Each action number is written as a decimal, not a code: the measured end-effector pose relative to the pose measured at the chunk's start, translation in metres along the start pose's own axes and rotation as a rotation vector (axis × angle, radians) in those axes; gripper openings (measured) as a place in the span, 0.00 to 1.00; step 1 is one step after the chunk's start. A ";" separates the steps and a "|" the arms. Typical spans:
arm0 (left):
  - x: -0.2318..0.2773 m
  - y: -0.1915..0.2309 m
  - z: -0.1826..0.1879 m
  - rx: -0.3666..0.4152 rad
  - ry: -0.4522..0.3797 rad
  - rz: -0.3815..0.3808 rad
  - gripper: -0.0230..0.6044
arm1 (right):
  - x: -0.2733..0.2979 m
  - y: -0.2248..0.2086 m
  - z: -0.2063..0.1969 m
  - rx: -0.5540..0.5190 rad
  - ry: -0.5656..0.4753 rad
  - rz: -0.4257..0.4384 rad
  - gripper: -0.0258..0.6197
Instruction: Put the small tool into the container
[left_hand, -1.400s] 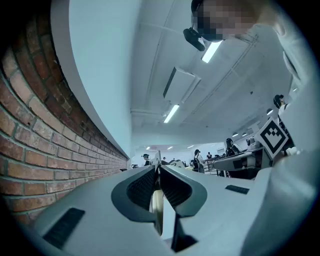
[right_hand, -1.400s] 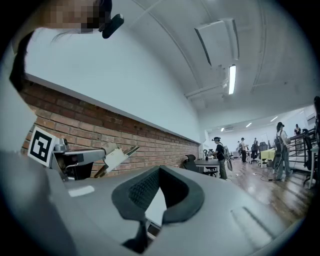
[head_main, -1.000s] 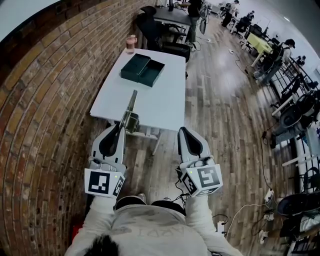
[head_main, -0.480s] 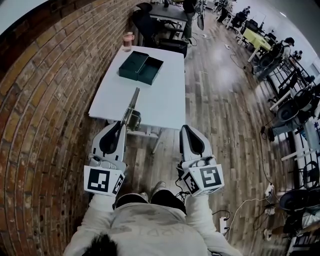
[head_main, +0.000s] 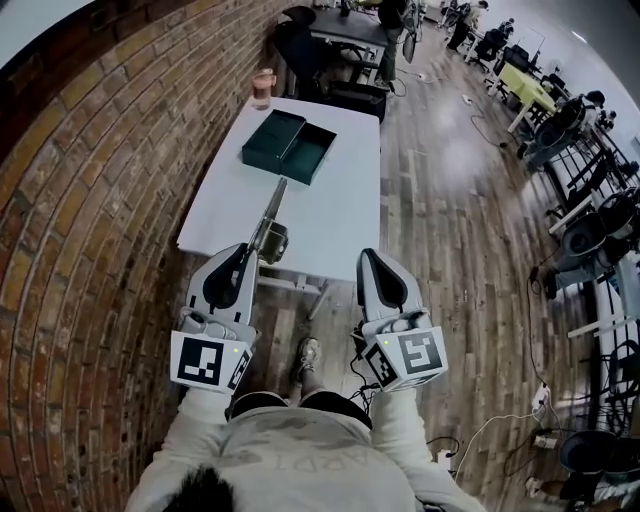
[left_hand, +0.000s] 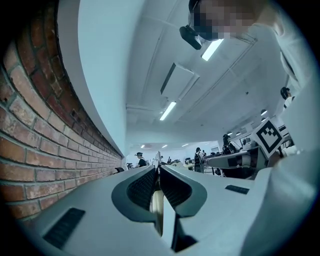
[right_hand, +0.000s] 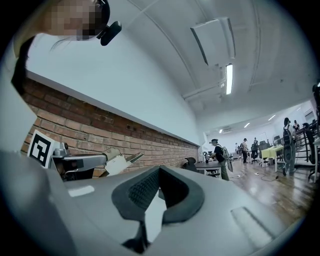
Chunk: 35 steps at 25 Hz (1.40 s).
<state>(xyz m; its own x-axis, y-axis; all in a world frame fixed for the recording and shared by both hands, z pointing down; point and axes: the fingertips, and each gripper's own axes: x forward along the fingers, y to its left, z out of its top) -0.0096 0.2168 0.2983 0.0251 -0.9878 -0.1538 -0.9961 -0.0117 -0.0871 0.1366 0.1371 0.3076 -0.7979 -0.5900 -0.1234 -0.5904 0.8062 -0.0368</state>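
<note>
1. Brick wall (head_main: 90, 200): runs along the left side of the counter, from its near end to its far end.

2. Wooden floor (head_main: 440, 220): lies to the right of the counter and beneath its near edge, where the person stands.

3. Counter (head_main: 330, 215): white and rectangular, mostly bare.

4. Container (head_main: 290, 146): dark green, in two halves side by side at the far end of the counter. The right half shows a hollow. Nothing can be seen inside it.

5. Left tongs (head_main: 247, 252): held just over the near left edge of the counter. The jaws are pressed narrow on the small tool, whose pale edge shows between the ribbed pads (left_hand: 142, 186) in the left gripper view.

6. Right tongs (head_main: 368, 260): held at the near right edge of the counter. The jaws are drawn together with nothing between them.

7. Small tool (head_main: 272, 212): long, slim and metallic. It juts forward from the left tongs above the near half of the counter, pointing toward the container but well apart from it.

8. Cup (head_main: 263, 87): pinkish, at the far left corner of the counter, beyond the container.

Step in hand, by judgement: carrying the tool, with the placing not yet done. The next move calls for bringing the left tongs up the counter until the tool hangs over the hollow half. It should then be lowered so its length fits inside before the jaws part.
</note>
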 end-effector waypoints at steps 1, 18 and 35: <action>0.010 0.003 -0.002 0.002 0.000 0.004 0.09 | 0.009 -0.006 -0.001 0.000 -0.002 0.005 0.06; 0.158 0.038 -0.022 0.000 0.010 0.056 0.09 | 0.137 -0.108 -0.011 0.028 -0.002 0.087 0.06; 0.248 0.055 -0.040 0.016 0.011 0.075 0.09 | 0.207 -0.165 -0.026 0.041 0.012 0.135 0.06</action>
<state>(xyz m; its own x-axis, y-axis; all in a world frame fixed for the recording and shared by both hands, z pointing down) -0.0615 -0.0348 0.2949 -0.0505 -0.9874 -0.1500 -0.9937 0.0647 -0.0912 0.0656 -0.1191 0.3139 -0.8713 -0.4763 -0.1180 -0.4724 0.8793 -0.0611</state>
